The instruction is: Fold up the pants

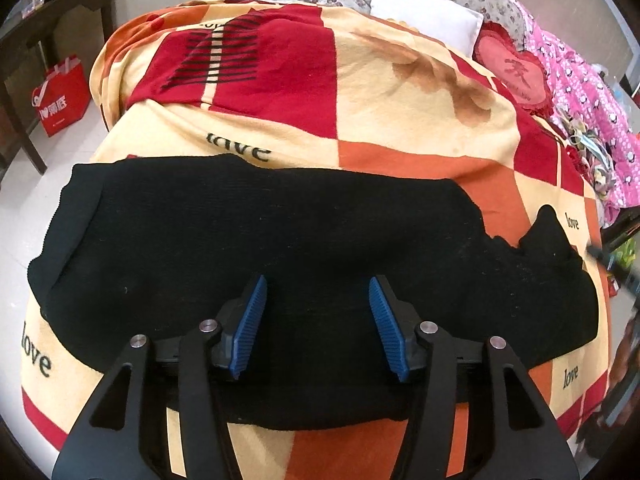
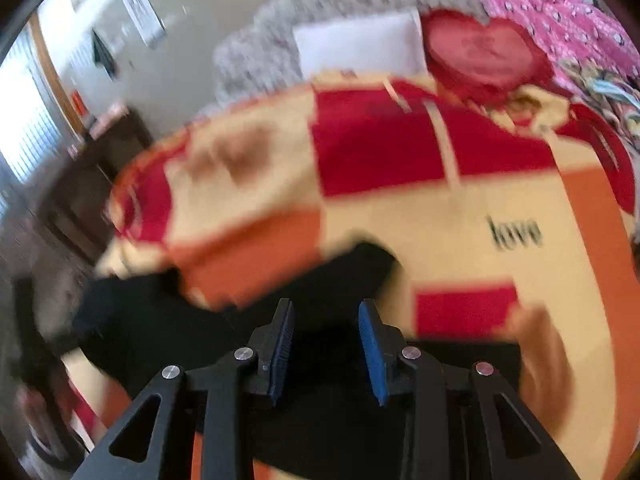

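Note:
Black pants [image 1: 248, 236] lie spread sideways across a checkered red, orange and cream blanket [image 1: 400, 92] on a bed. My left gripper [image 1: 318, 292] is open above the near middle of the pants, with blue pads apart and nothing between them. In the right wrist view, which is motion-blurred, my right gripper [image 2: 326, 316] is open above one end of the pants [image 2: 160, 320], holding nothing. A raised corner of the pants [image 1: 546, 226] sticks up at the right end.
A white pillow [image 1: 424, 12], a red heart cushion [image 1: 516, 68] and a pink patterned cover [image 1: 592, 92] lie at the bed's far right. A dark wooden table [image 1: 24, 80] and a red bag [image 1: 62, 94] stand on the floor to the left.

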Motion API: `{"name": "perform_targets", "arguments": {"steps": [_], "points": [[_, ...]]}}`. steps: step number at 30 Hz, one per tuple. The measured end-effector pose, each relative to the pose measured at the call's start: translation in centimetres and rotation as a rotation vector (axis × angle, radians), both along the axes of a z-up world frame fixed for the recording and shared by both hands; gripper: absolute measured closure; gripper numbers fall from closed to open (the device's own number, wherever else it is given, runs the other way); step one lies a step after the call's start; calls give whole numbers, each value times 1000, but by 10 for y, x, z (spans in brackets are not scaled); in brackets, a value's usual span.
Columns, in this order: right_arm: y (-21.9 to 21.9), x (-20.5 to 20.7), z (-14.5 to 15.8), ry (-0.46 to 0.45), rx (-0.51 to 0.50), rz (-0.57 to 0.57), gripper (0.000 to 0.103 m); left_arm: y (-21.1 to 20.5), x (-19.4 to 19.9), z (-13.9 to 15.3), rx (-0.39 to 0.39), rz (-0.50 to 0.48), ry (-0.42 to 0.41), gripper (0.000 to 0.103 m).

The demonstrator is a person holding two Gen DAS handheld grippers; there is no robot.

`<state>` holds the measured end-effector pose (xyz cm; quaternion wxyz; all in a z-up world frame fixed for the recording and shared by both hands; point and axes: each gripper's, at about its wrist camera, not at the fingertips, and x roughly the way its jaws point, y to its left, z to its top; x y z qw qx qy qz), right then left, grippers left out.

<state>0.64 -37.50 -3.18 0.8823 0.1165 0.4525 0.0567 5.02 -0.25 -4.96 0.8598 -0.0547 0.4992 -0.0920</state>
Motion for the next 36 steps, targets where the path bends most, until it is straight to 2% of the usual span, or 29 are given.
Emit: {"name": "perform_targets", "arguments": {"steps": [3, 7, 10, 14, 16, 19, 20, 23, 28, 32, 36], "points": [[12, -8, -18, 33, -17, 53, 71, 0, 0, 0, 1, -1, 2, 50], [45, 15, -20, -23, -58, 94, 71, -1, 1, 1, 5, 2, 13, 50], [65, 44, -14, -110, 44, 132, 71, -1, 1, 1, 2, 5, 16, 50], [89, 76, -26, -52, 101, 179, 71, -1, 4, 2, -3, 8, 25, 50], [79, 65, -18, -89, 129, 155, 71, 0, 4, 1, -9, 1, 25, 50], [45, 40, -1, -163, 152, 56, 70, 4, 5, 0, -25, -8, 27, 50], [34, 37, -1, -162, 125, 15, 65, 4, 5, 0, -29, -9, 27, 50], [22, 43, -12, -90, 42, -31, 64, 6, 5, 0, -38, -6, 27, 50], [26, 68, -37, -30, 111, -6, 64, 2, 5, 0, -23, -6, 19, 48], [48, 82, -38, -32, 4, -23, 64, 1, 6, 0, -19, -9, 24, 46], [25, 60, -23, -89, 88, -78, 64, 2, 8, 0, -29, -10, 24, 46]]}}
